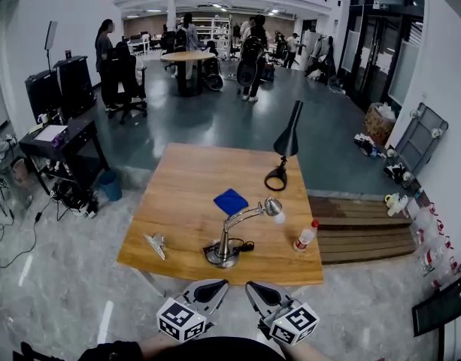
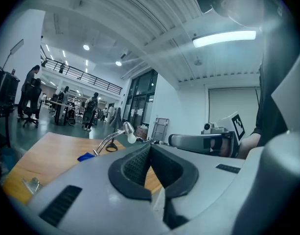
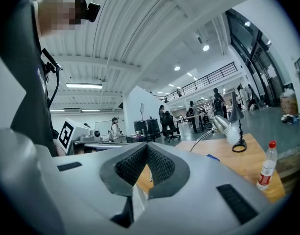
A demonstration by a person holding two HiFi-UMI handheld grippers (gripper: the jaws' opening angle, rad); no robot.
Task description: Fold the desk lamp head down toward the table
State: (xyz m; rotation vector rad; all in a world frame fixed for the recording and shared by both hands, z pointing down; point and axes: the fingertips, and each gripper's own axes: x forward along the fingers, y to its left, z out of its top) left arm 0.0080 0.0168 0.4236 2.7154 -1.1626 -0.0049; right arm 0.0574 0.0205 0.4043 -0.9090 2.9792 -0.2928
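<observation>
The left gripper (image 1: 217,286) and right gripper (image 1: 254,287) are held level side by side just off the near edge of the wooden table (image 1: 181,190), both with jaws pressed together and nothing between them. Just beyond them, the chrome desk lamp (image 1: 225,239) stands near the table's near edge, its curved arm carrying the head up and to the right. A metal clip (image 1: 156,244) lies to its left, a red-capped plastic bottle (image 1: 305,236) to its right. Farther off is a blue cloth (image 1: 231,201), and farthest right a black lamp (image 1: 286,146).
</observation>
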